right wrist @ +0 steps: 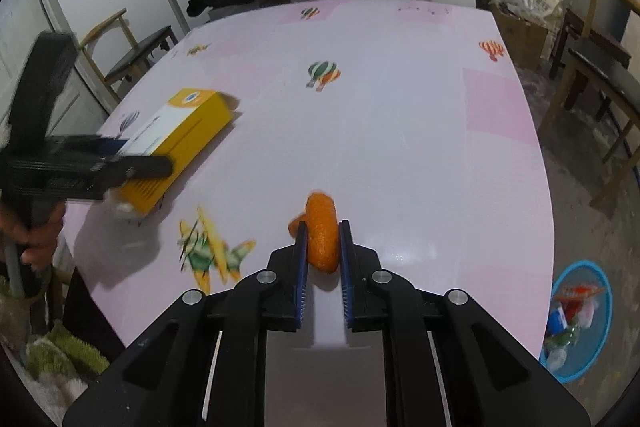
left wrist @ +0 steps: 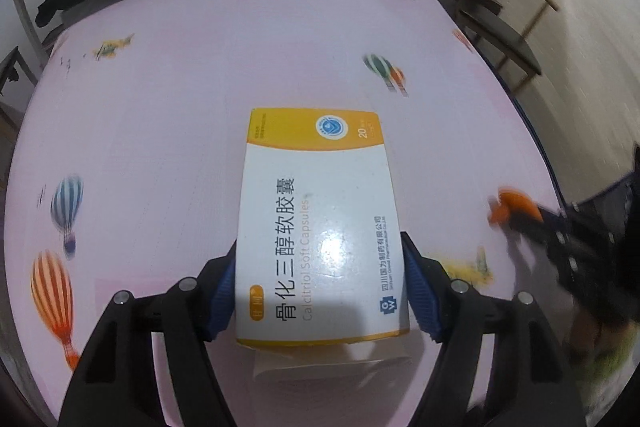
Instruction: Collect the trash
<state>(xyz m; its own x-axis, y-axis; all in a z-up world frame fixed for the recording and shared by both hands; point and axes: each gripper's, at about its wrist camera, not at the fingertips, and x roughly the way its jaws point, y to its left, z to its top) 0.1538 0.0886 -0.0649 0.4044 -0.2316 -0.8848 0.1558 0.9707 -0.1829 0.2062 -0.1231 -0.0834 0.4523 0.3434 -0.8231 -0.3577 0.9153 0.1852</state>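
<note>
A white and yellow medicine box point(left wrist: 320, 211) lies lengthwise between the blue pads of my left gripper point(left wrist: 320, 243), which is shut on its long sides over the pink table point(left wrist: 180, 131). The right wrist view shows the same box point(right wrist: 180, 127) at the left, in the left gripper point(right wrist: 142, 155), with a shadow on the table below it. My right gripper point(right wrist: 323, 227) is shut on a curled piece of orange peel point(right wrist: 321, 239), which stands upright between its pads near the table's front edge. From the left wrist view, that peel point(left wrist: 514, 205) shows blurred at the far right.
The pink table point(right wrist: 400, 131) bears printed balloons and planes. A blue basket point(right wrist: 602, 355) with trash in it stands on the floor to the right of the table. Wooden chairs point(right wrist: 600, 79) stand at the right and back left point(right wrist: 132, 47). A person's hand point(right wrist: 36, 239) grips the left tool.
</note>
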